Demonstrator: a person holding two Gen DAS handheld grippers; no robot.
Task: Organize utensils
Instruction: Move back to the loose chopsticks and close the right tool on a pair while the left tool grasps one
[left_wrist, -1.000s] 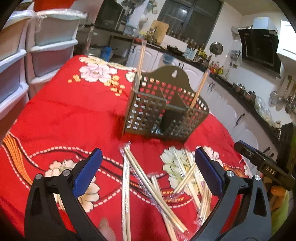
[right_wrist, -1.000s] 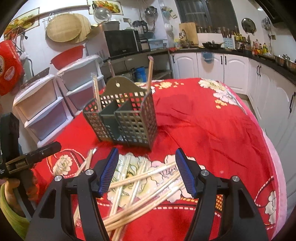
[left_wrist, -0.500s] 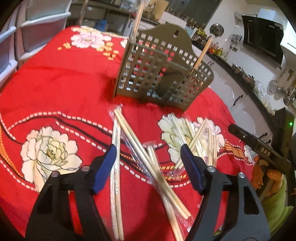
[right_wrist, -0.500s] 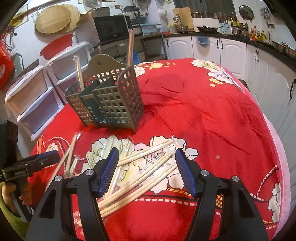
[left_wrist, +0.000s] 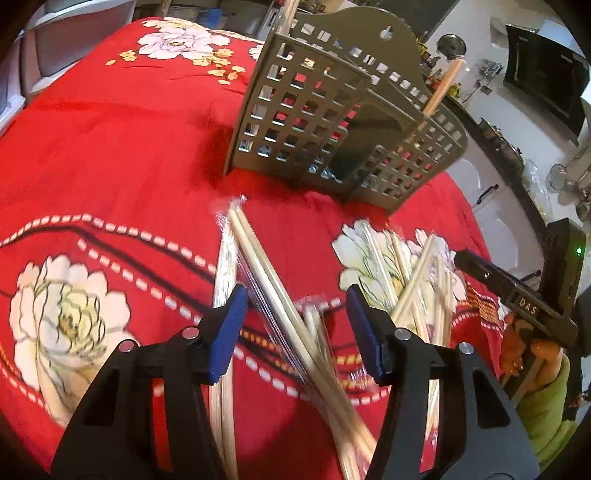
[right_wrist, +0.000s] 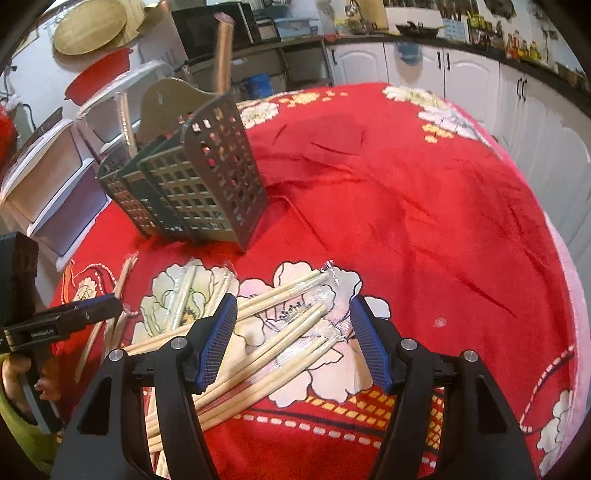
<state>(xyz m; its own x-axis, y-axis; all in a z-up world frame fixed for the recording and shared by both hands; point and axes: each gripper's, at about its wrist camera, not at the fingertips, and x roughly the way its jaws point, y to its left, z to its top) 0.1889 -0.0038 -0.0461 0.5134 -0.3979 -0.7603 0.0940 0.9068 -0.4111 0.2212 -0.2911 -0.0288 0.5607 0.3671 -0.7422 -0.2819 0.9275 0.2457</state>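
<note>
Both spread wide over wrapped chopsticks (left_wrist: 266, 280) loose on the red-clothed desk (left_wrist: 110, 129) before the holder (left_wrist: 332, 122), left tool (left_wrist: 295, 328) and right tool (right_wrist: 291, 339) risking slippery, crossed pairs skidding

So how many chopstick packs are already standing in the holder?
2: one pack in the holder's left compartment, one at its right end. Shorter ones inside may be hidden.

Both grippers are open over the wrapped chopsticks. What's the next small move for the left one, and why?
Probably lower the left gripper and close on the wrapped chopstick pair running diagonally between its open fingers. Nothing is held yet, and the holder stands just beyond.
</note>
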